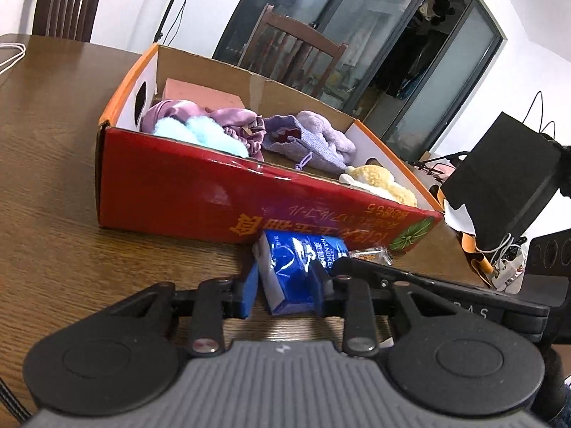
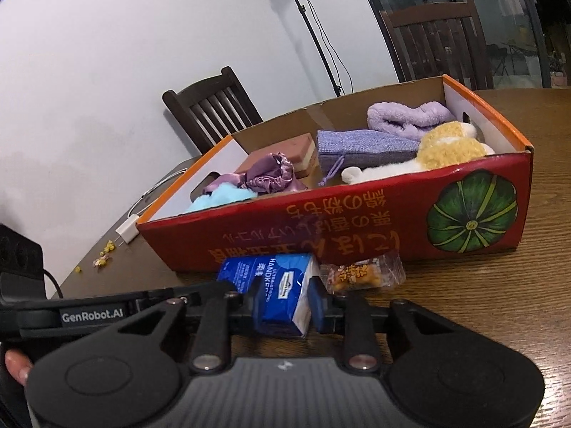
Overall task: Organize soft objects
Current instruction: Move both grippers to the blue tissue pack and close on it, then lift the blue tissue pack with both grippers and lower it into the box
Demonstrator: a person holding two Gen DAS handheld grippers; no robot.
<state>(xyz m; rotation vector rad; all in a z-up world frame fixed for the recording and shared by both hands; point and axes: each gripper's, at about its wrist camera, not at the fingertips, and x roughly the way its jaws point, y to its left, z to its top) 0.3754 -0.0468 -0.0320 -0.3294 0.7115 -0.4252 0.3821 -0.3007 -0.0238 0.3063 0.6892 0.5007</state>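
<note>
Table [image 2: 499, 303]: wooden top; bare room at 9 o'clock of the box.
Box [image 2: 357, 228]: open top, holds soft items; near wall is the edge to clear.
Tissue pack [image 2: 282, 292]: on the table, touching the box's near wall; judged light, soft, slippery wrap; hold its long sides.
Right claw [image 2: 282, 303]: closed on the pack.
Left claw [image 1: 285, 290]: straddles the pack; contact uncertain.
Snack packet [image 2: 360, 274]: at 3 o'clock, touching the pack.

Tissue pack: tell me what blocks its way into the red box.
Only the red box's near wall stands between; the tissue pack lies against its foot and must be lifted over. The snack packet sits beside it, not in the path. Both hand-held grippers bracket the pack.
</note>
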